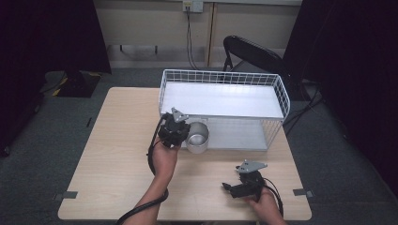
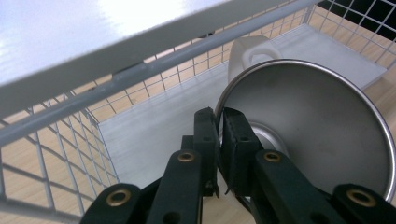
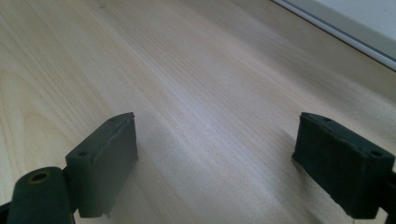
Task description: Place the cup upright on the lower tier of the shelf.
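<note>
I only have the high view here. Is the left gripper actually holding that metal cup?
Observer: Yes. In the left gripper view the left gripper is shut on the rim of the cup, one pad inside and one outside.
Operator: Anything behind the cup?
Observer: A white mug stands on the rack's lower shelf, just past the cup.
Operator: And the right gripper?
Observer: The right gripper is open, with nothing between its jaws, over bare table.
</note>
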Tool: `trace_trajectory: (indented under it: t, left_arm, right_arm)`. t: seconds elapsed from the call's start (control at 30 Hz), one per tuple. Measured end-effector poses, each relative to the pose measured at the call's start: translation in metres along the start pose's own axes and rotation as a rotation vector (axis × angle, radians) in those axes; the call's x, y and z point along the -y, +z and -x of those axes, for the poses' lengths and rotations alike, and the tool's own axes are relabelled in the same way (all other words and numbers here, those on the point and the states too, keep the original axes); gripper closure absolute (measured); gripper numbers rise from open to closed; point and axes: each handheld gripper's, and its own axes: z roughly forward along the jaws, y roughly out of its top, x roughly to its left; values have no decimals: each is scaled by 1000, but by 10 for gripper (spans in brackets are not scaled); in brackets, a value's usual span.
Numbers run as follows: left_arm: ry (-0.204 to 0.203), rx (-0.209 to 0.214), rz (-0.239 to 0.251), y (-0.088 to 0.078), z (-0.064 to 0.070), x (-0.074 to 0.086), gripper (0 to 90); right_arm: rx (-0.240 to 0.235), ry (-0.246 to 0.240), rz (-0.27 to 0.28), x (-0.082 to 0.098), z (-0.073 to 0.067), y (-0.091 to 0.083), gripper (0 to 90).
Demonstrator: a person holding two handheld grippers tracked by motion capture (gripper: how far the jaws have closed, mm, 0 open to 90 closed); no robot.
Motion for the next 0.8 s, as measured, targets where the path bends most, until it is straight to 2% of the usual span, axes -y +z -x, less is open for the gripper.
trace_trajectory:
  t: [0.33, 0.43, 0.53, 0.63, 0.8]
  left_arm:
    - [4, -8, -6, 10, 5, -1, 851]
    - [-6, -7, -1, 13, 5, -1, 851]
    - [8, -20, -14, 15, 5, -2, 851]
    - [-3, -23, -5, 17, 5, -1, 851]
    - [1, -36, -11, 21, 5, 1, 851]
  right_arm:
    - [0, 0, 0, 0, 0, 0, 123]
    - [0, 0, 0, 0, 0, 0, 124]
    - [0, 0, 0, 0, 0, 0, 124]
    - [0, 0, 0, 0, 0, 0, 124]
    - [0, 0, 0, 0, 0, 0, 124]
